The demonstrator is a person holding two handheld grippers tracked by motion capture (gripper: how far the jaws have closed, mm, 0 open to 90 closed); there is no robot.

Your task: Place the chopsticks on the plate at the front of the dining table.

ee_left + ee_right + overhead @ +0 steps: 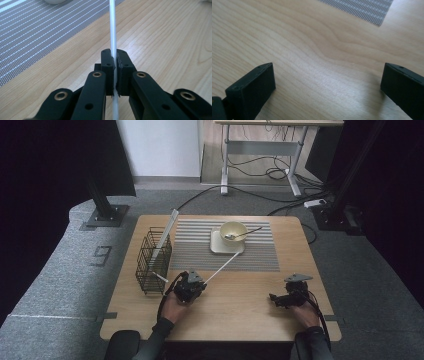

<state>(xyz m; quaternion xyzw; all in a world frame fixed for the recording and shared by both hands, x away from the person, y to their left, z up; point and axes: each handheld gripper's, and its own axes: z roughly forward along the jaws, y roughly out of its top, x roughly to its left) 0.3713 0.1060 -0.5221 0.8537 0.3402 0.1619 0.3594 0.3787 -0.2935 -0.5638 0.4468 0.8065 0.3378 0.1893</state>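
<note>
Nearest us, our right gripper (278, 298) sits low over bare worktop (240, 305), fingers (252, 85) spread wide w/ nothing between. Our left gripper (196, 286) has its fingers (108, 66) clamped tight on a thin white stick (113, 30), which slants up-right from the grip toward the striped mat (200, 252). Farther back: wire basket (152, 262) at left, bowl (233, 231) w/ spoon (245, 234) on a small tray (220, 247) atop the mat.
</note>
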